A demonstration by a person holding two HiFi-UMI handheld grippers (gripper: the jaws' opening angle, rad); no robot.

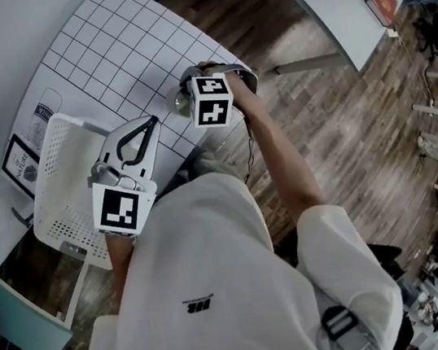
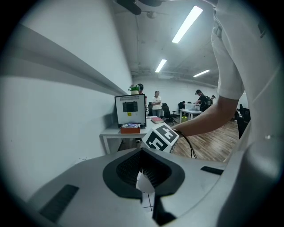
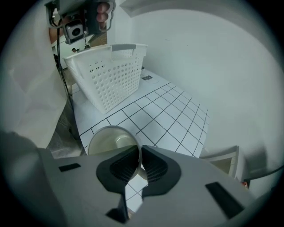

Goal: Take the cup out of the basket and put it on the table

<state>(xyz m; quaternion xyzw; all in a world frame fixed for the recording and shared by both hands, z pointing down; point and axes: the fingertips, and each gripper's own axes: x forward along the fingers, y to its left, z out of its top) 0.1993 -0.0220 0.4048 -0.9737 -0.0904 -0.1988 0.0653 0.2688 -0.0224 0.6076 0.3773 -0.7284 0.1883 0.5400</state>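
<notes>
A pale cup [image 3: 110, 142] hangs just above the white gridded table [image 3: 171, 119], near its front edge. My right gripper [image 3: 140, 153] points steeply down and is shut on the cup's rim, one pad inside and one outside. From the head view the cup [image 1: 181, 99] peeks out beside the right gripper [image 1: 192, 92]; I cannot tell whether it touches the table. The white perforated basket [image 1: 60, 187] stands to the left, tilted. My left gripper [image 1: 150, 121] hovers by the basket's right side, tips together and nothing between them. In its own view the left gripper [image 2: 143, 153] faces the right gripper's marker cube [image 2: 160, 138].
A framed picture [image 1: 21, 164] and a printed sheet [image 1: 43, 115] lie on the table beyond the basket [image 3: 106, 75]. Wooden floor [image 1: 291, 109] lies right of the table. A desk with a monitor [image 2: 130, 111] and several people stand far across the room.
</notes>
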